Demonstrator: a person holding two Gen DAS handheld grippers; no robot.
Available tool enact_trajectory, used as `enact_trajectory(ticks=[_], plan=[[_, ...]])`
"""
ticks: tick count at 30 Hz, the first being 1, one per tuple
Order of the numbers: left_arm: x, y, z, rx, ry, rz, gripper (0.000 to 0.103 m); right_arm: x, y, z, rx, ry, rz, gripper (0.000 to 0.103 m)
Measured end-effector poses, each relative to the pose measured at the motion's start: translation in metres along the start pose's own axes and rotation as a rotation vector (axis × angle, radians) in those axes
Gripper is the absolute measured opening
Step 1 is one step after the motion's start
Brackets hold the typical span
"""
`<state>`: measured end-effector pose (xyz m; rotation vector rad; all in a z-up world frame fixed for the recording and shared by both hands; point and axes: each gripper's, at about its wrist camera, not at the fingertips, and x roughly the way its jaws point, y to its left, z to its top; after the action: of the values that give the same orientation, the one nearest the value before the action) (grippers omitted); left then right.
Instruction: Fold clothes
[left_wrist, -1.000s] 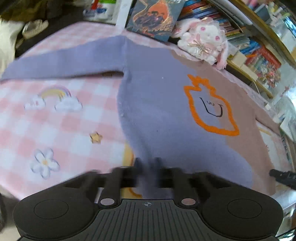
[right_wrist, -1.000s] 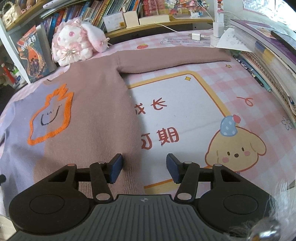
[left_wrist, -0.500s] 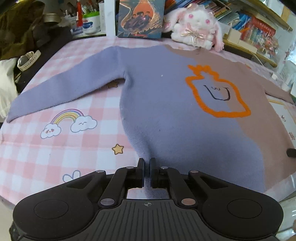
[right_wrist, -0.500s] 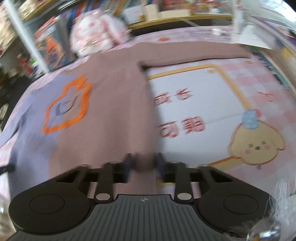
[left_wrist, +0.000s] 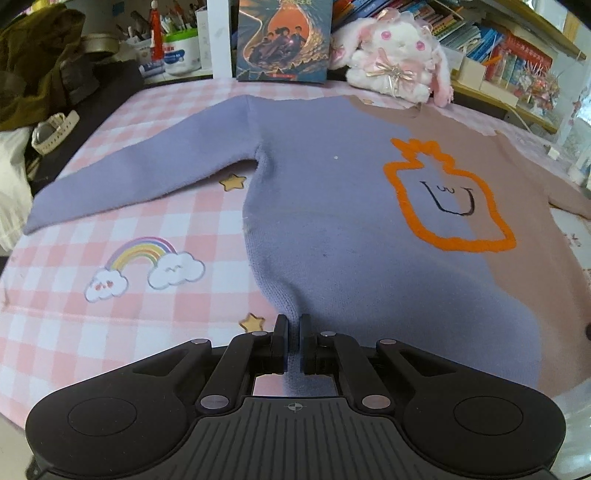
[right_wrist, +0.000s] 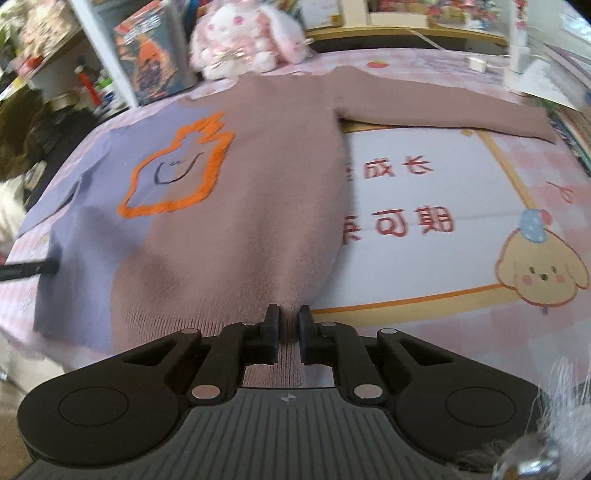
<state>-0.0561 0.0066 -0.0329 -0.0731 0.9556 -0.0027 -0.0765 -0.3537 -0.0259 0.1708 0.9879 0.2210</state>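
Spread over most of the desk: a pink-and-white checked cover (left_wrist: 177, 225) printed with a rainbow, clouds and stars, its near edge cut off by the camera housing in both views. Laid flat across it, front up: a knitted sweater, half lavender and half dusty brown, with an orange outlined figure on the chest (left_wrist: 332, 229) (right_wrist: 258, 192), both sleeves stretched out sideways. Brown sleeve mostly out of the left view, only a strip showing at the right edge; lavender sleeve barely visible in the right view, lost in blur at the left edge. Propped at the far edge of the desk: a dark illustrated book (left_wrist: 282, 38), soft and unreadable in the right view. Just beside it, touching the sweater's collar area: a white and pink plush rabbit (left_wrist: 395, 74) (right_wrist: 243, 40). Near the bottom hem, lavender side: left tool (left_wrist: 291, 332), closed almost fully with a fold of the hem pinched between its pads. At the brown side of the hem: right tool (right_wrist: 288, 325), clamped on a ridge of ribbed knit, having just closed onto it. Left tool's tip visible in the right view only as a dark bar at the left edge.
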Motion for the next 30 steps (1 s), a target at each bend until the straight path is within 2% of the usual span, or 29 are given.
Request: enact_trajectory(ticks=[3, 6, 10, 14, 15, 16, 17, 18, 19, 20, 23, 28, 30], plan=[[-0.001, 0.006, -0.002, -0.018, -0.001, -0.013, 0.006, -0.001, 0.000, -0.001, 0.000, 0.000, -0.013, 0.009], [-0.002, 0.013, -0.004, -0.049, 0.002, -0.025, 0.011, 0.000, 0.004, 0.000, -0.025, 0.002, -0.028, 0.009], [-0.004, 0.018, -0.010, -0.080, 0.003, -0.038, 0.012, 0.001, 0.005, 0.000, -0.032, 0.007, -0.032, 0.010], [-0.008, 0.016, -0.013, -0.105, -0.002, -0.024, 0.013, 0.002, 0.006, 0.002, -0.031, 0.008, -0.039, 0.016], [-0.011, 0.015, -0.013, -0.116, -0.015, -0.012, 0.013, 0.001, 0.006, 0.002, -0.034, 0.007, -0.044, 0.019], [-0.014, 0.014, -0.014, -0.126, -0.028, 0.001, 0.013, 0.000, 0.007, 0.003, -0.039, 0.001, -0.049, 0.029], [-0.018, 0.013, -0.014, -0.134, -0.048, 0.015, 0.016, -0.001, 0.008, 0.004, -0.047, -0.007, -0.055, 0.039], [-0.021, 0.010, -0.014, -0.141, -0.069, 0.027, 0.023, -0.002, 0.010, 0.004, -0.056, -0.018, -0.061, 0.042], [-0.025, 0.008, -0.015, -0.146, -0.089, 0.038, 0.025, -0.004, 0.010, 0.005, -0.062, -0.028, -0.069, 0.048], [-0.028, 0.004, -0.015, -0.143, -0.106, 0.037, 0.028, -0.006, 0.011, 0.006, -0.067, -0.040, -0.082, 0.059], [-0.035, -0.008, -0.015, -0.133, -0.149, 0.036, 0.035, -0.010, 0.010, 0.008, -0.072, -0.086, -0.122, 0.078], [-0.043, -0.032, -0.021, -0.122, -0.185, 0.034, 0.055, -0.015, 0.000, 0.005, -0.051, -0.123, -0.169, 0.087], [-0.047, -0.043, -0.025, -0.106, -0.193, 0.027, 0.067, -0.016, -0.004, 0.003, -0.049, -0.130, -0.179, 0.088]])
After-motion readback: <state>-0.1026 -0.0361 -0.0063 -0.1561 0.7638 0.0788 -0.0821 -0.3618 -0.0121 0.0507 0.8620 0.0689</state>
